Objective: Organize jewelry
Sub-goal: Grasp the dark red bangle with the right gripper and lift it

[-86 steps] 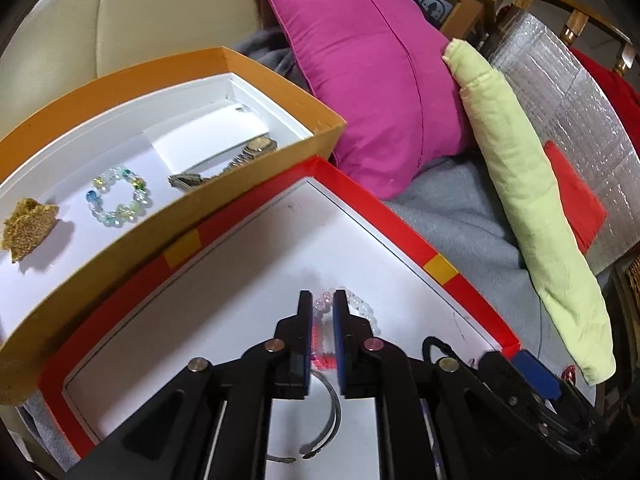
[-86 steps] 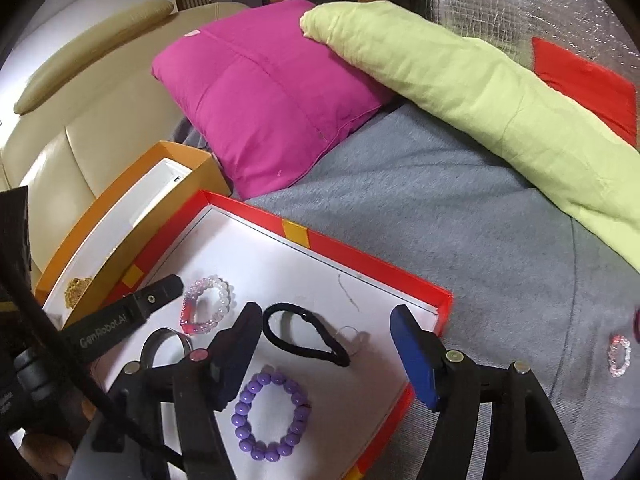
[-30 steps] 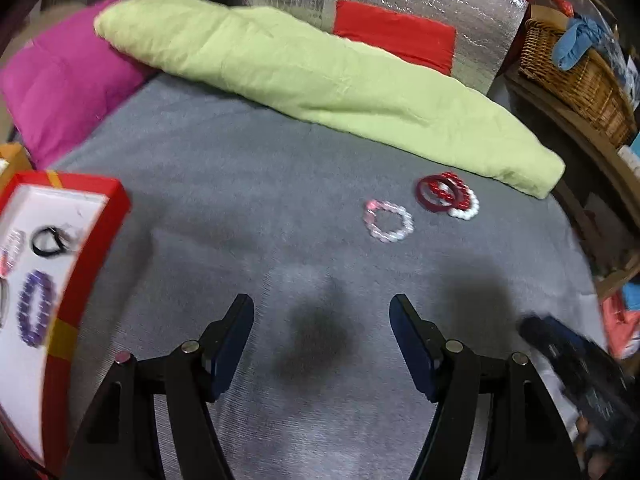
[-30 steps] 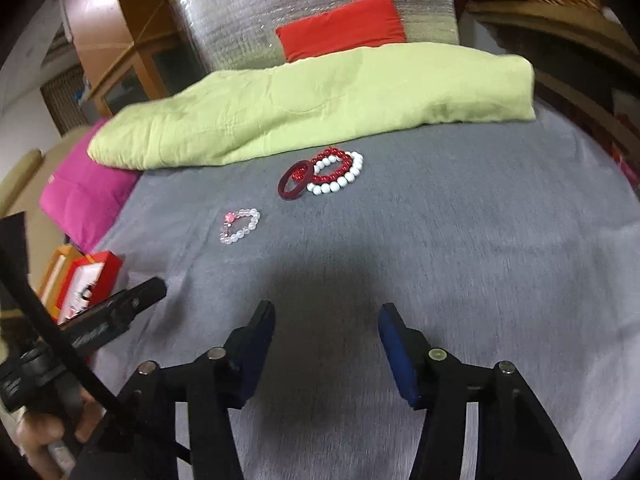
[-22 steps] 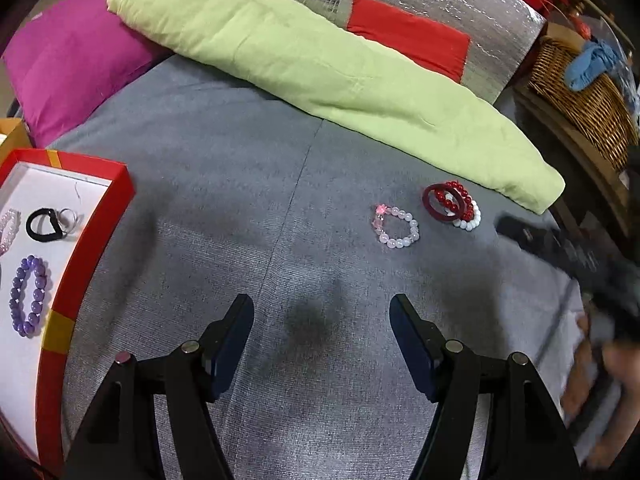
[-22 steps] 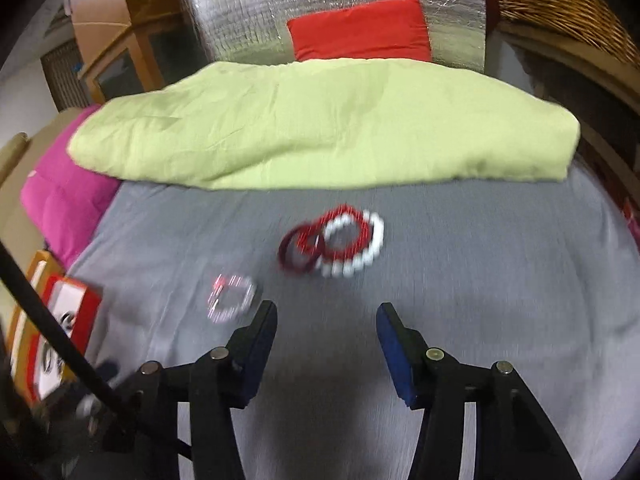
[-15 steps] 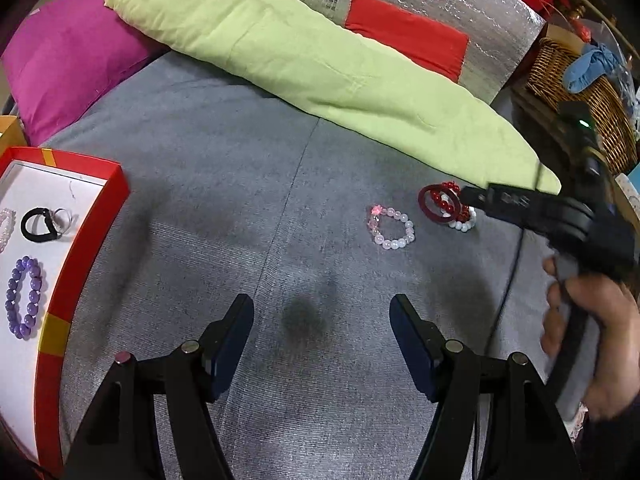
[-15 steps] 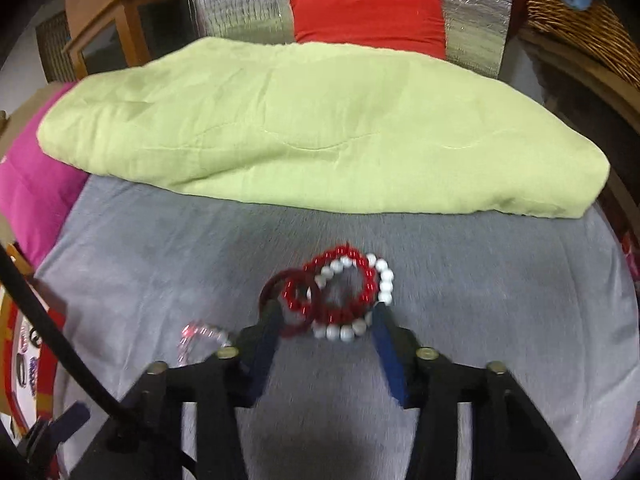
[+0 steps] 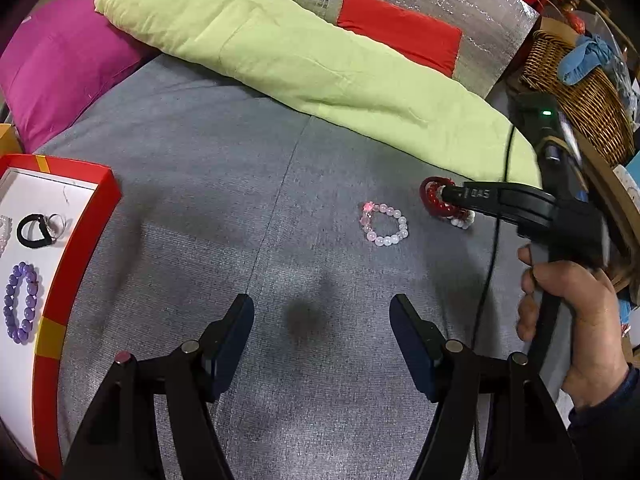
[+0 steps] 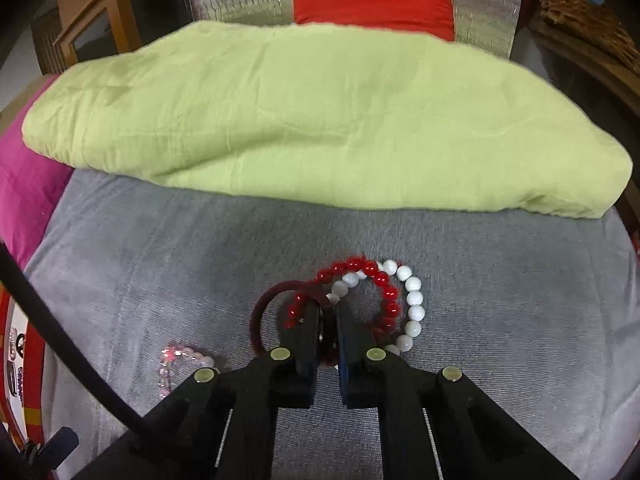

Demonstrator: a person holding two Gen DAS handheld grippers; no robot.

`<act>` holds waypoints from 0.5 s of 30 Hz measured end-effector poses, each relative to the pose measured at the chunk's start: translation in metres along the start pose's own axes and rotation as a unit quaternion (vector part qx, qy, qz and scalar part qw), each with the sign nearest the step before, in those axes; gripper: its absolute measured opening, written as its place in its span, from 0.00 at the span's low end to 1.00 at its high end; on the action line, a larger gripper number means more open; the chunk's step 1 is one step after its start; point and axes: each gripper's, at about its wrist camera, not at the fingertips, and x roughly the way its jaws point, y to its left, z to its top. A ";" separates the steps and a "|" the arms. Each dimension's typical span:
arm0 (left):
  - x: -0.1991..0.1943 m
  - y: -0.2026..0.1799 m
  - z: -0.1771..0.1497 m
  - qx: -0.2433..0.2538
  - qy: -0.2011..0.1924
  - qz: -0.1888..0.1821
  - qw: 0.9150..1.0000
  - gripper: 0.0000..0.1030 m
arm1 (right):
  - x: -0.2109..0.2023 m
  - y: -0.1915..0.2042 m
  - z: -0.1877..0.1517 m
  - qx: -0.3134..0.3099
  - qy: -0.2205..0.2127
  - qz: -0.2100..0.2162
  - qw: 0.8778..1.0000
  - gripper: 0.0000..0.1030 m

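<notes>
Your right gripper [image 10: 328,316] has its jaws nearly closed on the dark red ring [image 10: 260,312], pinching its rim where the red bead bracelet [image 10: 384,288] and white bead bracelet [image 10: 414,308] overlap it on the grey cushion [image 10: 160,248]. Just to its left lies the pink bead bracelet [image 9: 384,222]. Beyond the tips sits the green pillow [image 10: 320,120]. Your left gripper [image 9: 322,336] hovers with jaws wide apart and nothing between them, well back from the pink bracelet. Far to its left, the red tray [image 9: 86,224] holds a purple bracelet [image 9: 22,302] and a black band [image 9: 34,230].
</notes>
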 end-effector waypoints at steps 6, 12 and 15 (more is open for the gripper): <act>-0.002 -0.004 0.001 0.009 -0.010 0.009 1.000 0.69 | -0.045 -0.013 -0.018 0.014 -0.039 0.026 0.999 0.06; -0.001 -0.006 0.000 0.016 -0.019 0.022 0.999 0.69 | -0.085 -0.038 -0.070 0.049 -0.057 0.062 0.995 0.06; 0.001 -0.009 -0.001 0.026 -0.026 0.029 0.999 0.69 | -0.093 -0.048 -0.101 0.078 -0.059 0.087 0.991 0.06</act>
